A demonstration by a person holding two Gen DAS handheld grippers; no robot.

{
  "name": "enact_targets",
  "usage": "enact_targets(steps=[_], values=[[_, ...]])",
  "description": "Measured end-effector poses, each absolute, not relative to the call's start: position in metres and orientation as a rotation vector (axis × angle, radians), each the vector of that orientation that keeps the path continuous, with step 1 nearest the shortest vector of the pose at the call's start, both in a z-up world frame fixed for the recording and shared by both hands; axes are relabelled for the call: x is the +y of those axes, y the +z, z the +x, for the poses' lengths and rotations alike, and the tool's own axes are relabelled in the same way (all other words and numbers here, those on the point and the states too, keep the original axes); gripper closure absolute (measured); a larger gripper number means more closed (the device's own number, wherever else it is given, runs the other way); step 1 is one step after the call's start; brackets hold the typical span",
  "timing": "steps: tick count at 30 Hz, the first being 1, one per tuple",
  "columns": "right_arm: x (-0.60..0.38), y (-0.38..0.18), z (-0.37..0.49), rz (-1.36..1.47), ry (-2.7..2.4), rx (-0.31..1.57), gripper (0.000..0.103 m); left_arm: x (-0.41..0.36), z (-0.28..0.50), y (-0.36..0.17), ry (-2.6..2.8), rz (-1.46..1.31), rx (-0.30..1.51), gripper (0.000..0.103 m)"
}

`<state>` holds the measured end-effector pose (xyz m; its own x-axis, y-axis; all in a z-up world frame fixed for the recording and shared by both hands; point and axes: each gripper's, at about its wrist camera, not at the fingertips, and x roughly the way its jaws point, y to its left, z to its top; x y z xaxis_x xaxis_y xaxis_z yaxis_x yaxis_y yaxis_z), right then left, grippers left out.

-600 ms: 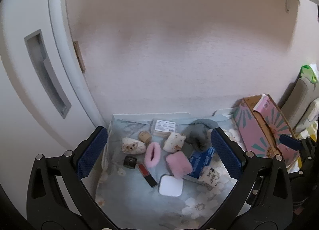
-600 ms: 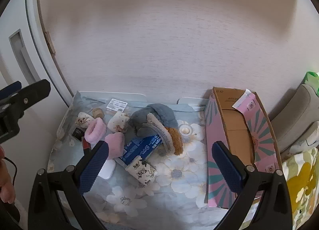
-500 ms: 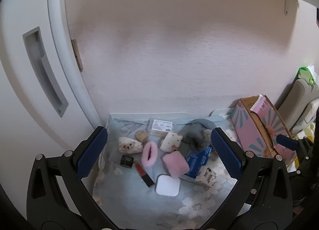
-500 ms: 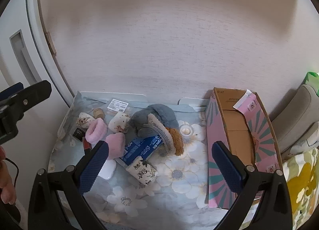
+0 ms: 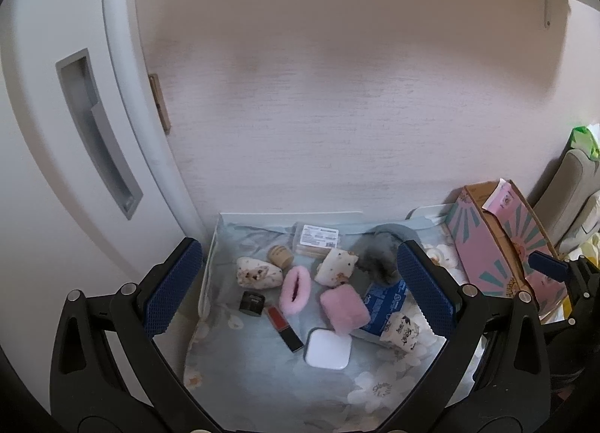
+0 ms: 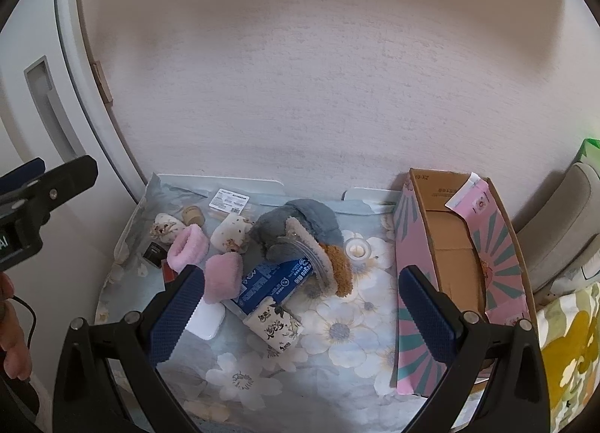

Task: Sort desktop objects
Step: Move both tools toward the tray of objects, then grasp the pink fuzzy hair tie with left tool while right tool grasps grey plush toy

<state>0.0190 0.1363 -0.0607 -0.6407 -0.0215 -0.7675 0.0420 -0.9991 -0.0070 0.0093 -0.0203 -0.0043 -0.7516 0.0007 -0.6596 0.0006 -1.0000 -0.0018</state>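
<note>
Against the pale wall, the flowered cloth point(image 6: 337, 331) holds the unsorted clutter point(image 5: 322, 290) ahead of both spread, empty grippers, left gripper point(image 5: 300, 286), right gripper point(image 6: 300, 305), the cardboard box point(image 6: 455, 245) beyond the right finger bare: sorting looks unstarted.

1. Each black plastic two-finger left gripper point(image 5: 298, 284) and right gripper point(image 6: 300, 303) is built alike.
2. Textured dark-blue pads point(image 5: 170, 288) are fitted inside.
3. Silver screws point(image 5: 128, 288) are set along the arms.
4. A thin black cable point(image 6: 26, 311) is seen.

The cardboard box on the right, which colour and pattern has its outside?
Pink with teal rays, like a sunburst; the right wrist view shows it best.
</note>
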Motion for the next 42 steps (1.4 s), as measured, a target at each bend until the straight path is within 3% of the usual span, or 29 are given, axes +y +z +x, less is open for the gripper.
enact_targets(steps=[13,31,38,42], values=[[0.160,-0.062,0.022,1.303,-2.836,0.006,0.000,-0.057,0.023,-0.012,2.972,-1.106,0.001,0.000],[0.167,-0.118,0.005,1.443,-2.721,0.034,0.000,-0.071,0.023,-0.088,2.851,-1.301,-0.071,0.000],[0.173,-0.163,-0.027,1.519,-2.671,0.041,0.013,-0.051,-0.011,-0.131,2.777,-1.317,-0.057,0.003],[0.181,-0.180,-0.046,1.571,-2.664,0.007,0.014,-0.047,-0.035,-0.158,2.747,-1.356,-0.065,0.007]])
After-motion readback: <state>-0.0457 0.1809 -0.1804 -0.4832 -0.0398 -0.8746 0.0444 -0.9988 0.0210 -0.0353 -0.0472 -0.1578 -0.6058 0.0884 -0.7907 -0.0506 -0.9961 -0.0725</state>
